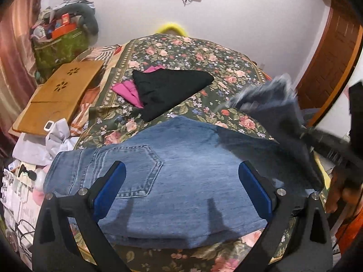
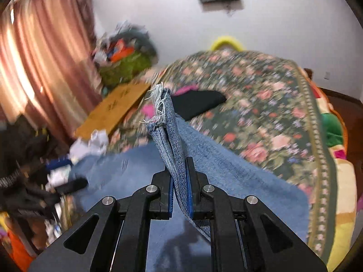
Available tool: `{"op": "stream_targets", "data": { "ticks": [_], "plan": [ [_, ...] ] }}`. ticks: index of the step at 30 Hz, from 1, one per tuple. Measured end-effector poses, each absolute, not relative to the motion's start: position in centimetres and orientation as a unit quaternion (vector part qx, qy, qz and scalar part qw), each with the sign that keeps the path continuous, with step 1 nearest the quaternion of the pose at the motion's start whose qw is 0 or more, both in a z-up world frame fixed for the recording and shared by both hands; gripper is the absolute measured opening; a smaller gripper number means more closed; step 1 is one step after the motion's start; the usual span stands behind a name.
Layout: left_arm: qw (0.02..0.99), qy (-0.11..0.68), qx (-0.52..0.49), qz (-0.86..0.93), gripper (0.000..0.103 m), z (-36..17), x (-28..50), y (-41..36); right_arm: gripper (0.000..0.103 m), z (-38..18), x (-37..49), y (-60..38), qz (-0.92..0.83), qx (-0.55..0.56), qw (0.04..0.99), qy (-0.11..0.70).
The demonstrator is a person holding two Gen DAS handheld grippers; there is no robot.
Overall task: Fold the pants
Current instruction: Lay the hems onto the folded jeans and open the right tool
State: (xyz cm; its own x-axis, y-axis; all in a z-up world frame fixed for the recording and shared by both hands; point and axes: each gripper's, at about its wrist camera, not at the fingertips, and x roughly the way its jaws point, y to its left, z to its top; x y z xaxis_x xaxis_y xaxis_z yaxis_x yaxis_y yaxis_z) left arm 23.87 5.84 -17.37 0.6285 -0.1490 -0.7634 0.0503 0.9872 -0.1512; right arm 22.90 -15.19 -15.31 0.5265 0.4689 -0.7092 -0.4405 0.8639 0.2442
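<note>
The right gripper (image 2: 180, 188) is pinched tight on the frayed hem (image 2: 162, 106) of the jeans (image 1: 181, 158), its blue pads pressed against a doubled strip of denim that stands up between them and ends in loose white threads. From this pinch the leg slopes away and down to the right, spreading onto the bed. In the left wrist view that same lifted leg end shows as a dark blurred flap at the right, held above the rest of the denim.

The left gripper (image 1: 181, 188) is spread wide, its two blue pads (image 1: 255, 188) well apart with nothing between them; it hangs above the jeans, and whether the tips touch the cloth is hard to tell. Below it the jeans lie flat across the near part of the bed, a back pocket (image 1: 138, 172) facing up at the left.

The bed carries a floral cover (image 1: 192, 54). Farther back on it lies a black garment (image 1: 168, 88) over a pink one (image 1: 127, 90). Left of the bed are a wooden board (image 1: 59, 97), crumpled white paper and a green bag (image 1: 59, 49) heaped with clutter. A pink curtain (image 2: 40, 56) hangs at the left wall.
</note>
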Motion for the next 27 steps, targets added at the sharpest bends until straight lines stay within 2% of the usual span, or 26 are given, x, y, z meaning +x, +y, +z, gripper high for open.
{"op": "stream_targets", "data": {
  "ticks": [9,12,15,21,23,27],
  "plan": [
    [0.895,0.438,-0.064,-0.045,0.1,-18.1,24.0,6.4,0.013,-19.8,20.9,-12.2,0.287,-0.047,0.827,0.481],
    [0.896,0.438,-0.057,-0.046,0.1,-17.9,24.1,6.0,0.019,-19.6,20.2,-12.3,0.298,-0.043,0.821,0.485],
    [0.897,0.436,-0.051,-0.048,0.1,-17.5,24.3,5.4,0.031,-18.8,19.6,-12.8,0.315,-0.027,0.813,0.489],
    [0.9,0.431,-0.032,-0.058,0.1,-16.6,25.0,3.4,0.034,-16.6,18.3,-14.5,0.319,-0.031,0.832,0.454],
    [0.901,0.428,-0.024,-0.061,0.1,-16.2,25.4,2.4,0.041,-15.6,18.2,-15.3,0.311,-0.036,0.844,0.435],
    [0.903,0.423,-0.013,-0.071,0.1,-15.4,26.3,0.5,0.042,-13.8,18.4,-17.6,0.29,-0.032,0.869,0.4]
  ]
}}
